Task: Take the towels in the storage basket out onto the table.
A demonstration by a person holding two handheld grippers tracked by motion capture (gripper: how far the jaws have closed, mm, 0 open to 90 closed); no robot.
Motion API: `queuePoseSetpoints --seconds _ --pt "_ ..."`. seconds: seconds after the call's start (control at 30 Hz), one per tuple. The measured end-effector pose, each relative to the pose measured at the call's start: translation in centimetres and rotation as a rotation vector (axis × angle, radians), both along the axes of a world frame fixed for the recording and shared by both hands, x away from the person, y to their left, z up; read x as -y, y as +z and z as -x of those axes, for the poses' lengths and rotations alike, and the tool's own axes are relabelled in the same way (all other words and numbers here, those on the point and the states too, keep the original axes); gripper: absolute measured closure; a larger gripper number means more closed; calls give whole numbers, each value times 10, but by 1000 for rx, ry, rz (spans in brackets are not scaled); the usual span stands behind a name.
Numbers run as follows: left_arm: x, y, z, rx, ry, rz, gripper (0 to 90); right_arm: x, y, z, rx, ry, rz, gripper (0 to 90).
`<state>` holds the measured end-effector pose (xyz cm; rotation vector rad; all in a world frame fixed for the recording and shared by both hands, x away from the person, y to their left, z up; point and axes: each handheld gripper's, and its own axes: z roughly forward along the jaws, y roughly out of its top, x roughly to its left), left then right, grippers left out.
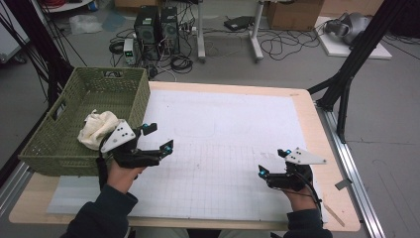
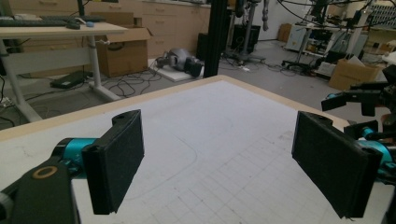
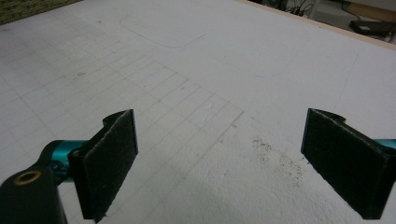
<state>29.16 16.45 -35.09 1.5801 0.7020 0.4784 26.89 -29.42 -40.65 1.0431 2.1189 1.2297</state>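
A green woven basket stands at the table's left edge with a crumpled cream cloth inside it. My left gripper hovers just right of the basket's near corner, open, with nothing between its jaws. In the left gripper view the left gripper points across the white gridded mat, and the other gripper shows at the right edge. My right gripper is held low over the mat near the front right, open and holding nothing. The right gripper has bare mat between its jaws.
The white mat covers most of the wooden table. A dark speckled smudge marks the mat near the right gripper. A black frame post stands off the right edge. Computers, cables and boxes lie on the floor beyond.
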Motion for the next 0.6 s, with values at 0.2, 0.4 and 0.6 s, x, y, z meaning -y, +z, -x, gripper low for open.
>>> queuePoseSetpoints --seconds 0.2,0.4,0.6 --pt "-11 18 -6 -3 24 -10 177 -1 -1 -1 -6 6 0 100" --pt "-32 32 -11 6 74 -12 176 0 -1 -1 -11 7 -7 100" --pt "-71 47 -21 -10 129 -36 196 0 -1 -1 -10 6 -7 100"
